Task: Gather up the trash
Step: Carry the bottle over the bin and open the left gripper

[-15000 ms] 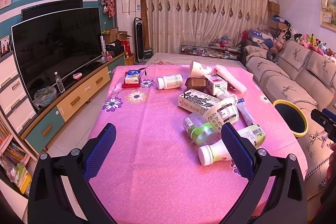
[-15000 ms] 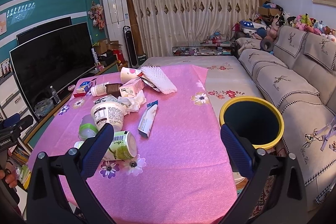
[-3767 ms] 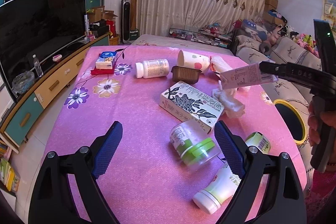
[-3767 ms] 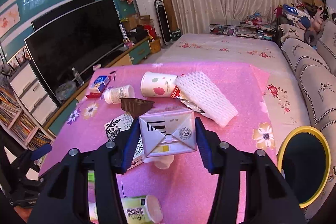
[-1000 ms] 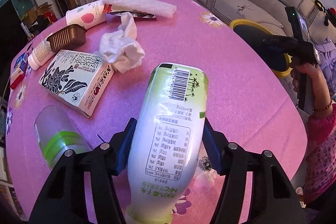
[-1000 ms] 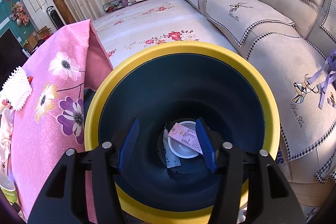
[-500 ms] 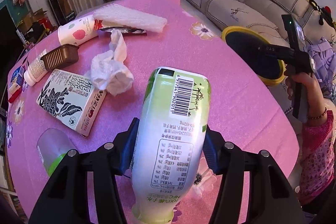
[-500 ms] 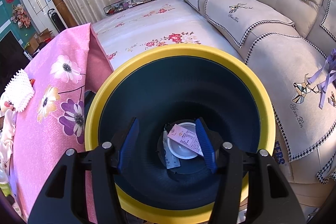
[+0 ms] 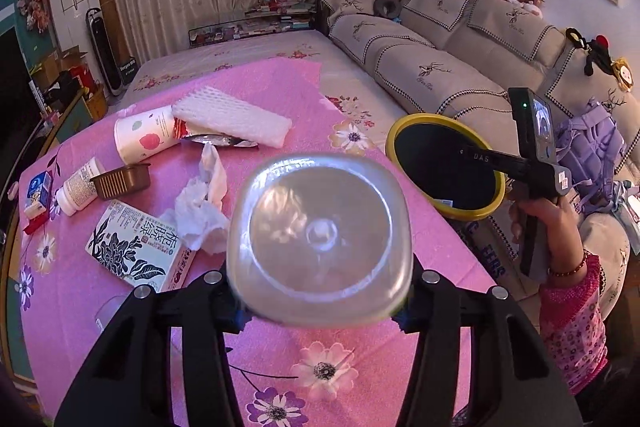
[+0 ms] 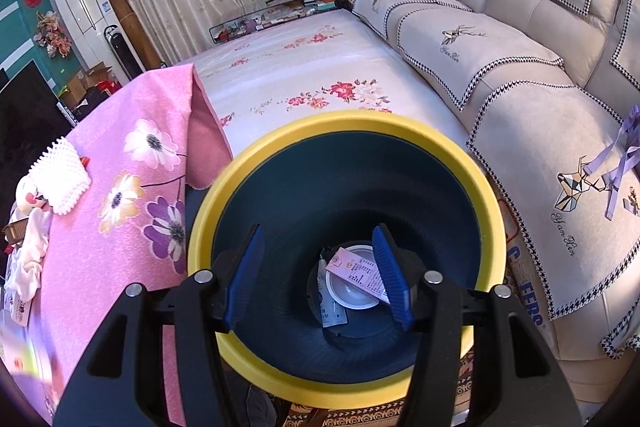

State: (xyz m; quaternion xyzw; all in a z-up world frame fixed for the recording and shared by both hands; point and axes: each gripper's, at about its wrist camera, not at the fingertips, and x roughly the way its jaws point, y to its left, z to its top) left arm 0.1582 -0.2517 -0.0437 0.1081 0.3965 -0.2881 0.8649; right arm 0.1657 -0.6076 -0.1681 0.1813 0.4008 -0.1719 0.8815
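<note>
Bottle base fills your left view — the clear plastic juice bottle sits clamped in your left gripper, jaws closing on it, above the pink flowered tablecloth. Your right gripper hangs over the yellow-rimmed dark bin — jaws apart, nothing between them.

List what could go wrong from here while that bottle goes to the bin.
1. The left claw grips the bottle, its jaws closing, while the bottle's base faces the camera; it may have pivoted and could slip out.
2. The right claw hangs open over the bin, so the two could collide at its mouth.
3. The bottle hides much of the path ahead.
</note>
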